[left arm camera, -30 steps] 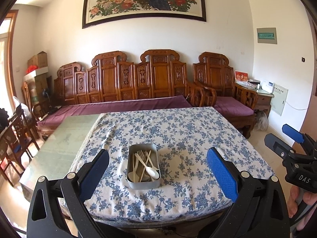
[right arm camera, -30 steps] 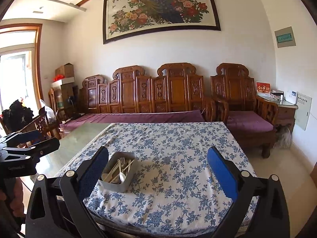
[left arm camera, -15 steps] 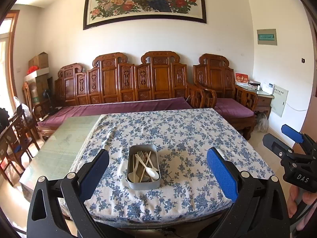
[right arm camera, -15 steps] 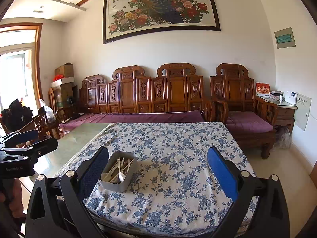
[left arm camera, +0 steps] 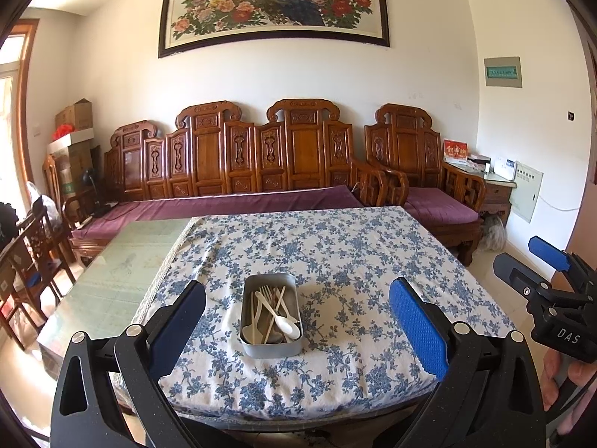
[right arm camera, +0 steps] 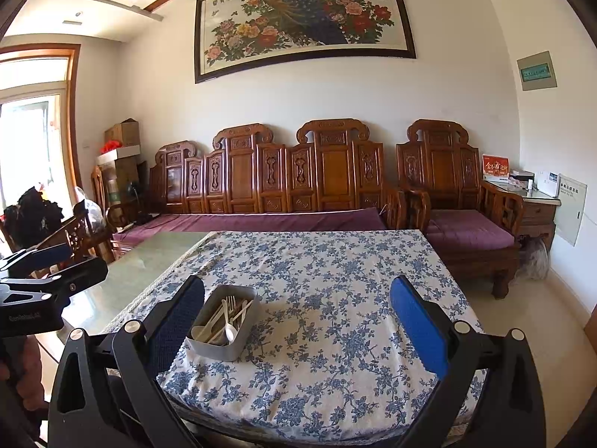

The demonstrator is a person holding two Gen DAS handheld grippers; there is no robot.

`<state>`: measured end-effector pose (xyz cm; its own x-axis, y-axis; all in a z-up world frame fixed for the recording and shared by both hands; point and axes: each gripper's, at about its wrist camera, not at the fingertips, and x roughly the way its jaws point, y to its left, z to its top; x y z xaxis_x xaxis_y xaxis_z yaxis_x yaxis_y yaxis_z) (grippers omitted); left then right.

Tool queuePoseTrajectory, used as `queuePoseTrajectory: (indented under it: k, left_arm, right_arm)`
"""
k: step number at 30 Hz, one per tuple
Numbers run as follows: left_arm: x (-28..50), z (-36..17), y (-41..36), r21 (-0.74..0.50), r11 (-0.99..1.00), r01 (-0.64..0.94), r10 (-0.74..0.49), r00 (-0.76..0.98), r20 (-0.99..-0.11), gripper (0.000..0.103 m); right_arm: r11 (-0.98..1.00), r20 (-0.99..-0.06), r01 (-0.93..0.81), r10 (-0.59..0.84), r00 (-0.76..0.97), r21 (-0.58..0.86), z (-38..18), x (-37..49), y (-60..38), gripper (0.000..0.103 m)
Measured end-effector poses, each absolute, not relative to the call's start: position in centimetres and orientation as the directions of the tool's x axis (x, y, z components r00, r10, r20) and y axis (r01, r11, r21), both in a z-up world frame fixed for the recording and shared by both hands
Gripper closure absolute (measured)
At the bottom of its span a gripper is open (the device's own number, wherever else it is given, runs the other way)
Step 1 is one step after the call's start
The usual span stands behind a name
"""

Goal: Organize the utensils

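Left gripper (left arm camera: 296, 321) held above near table edge, jaws wide apart, empty. Metal tin (left arm camera: 270, 315) on blue floral tablecloth (left arm camera: 335, 254), holding white spoon (left arm camera: 285, 323), fork (left arm camera: 266, 295), pale sticks. Right gripper (left arm camera: 522, 265) at right edge, off table; opening unclear.

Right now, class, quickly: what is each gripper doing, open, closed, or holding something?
Left gripper: open, holding nothing, short of the metal tin of utensils.
Right gripper: open, holding nothing, above the near table edge.

1 metal tin (left arm camera: 271, 347), 2 grippers (left arm camera: 297, 321), 1 fork (left arm camera: 265, 293)
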<state>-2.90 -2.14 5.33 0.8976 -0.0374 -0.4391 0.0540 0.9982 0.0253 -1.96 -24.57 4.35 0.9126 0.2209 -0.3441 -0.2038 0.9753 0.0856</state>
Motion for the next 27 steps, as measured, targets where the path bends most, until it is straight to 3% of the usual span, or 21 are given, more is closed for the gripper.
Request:
queuePoseTrajectory:
  k: [27]
  left_arm:
    - [-3.23, 5.46, -2.07, 0.026, 0.998, 0.052, -0.035, 0.899, -0.436, 0.008]
  right_arm:
    - [0.975, -0.341, -0.206, 0.222, 0.913, 0.083, 4.37, -1.96, -24.47, 0.003]
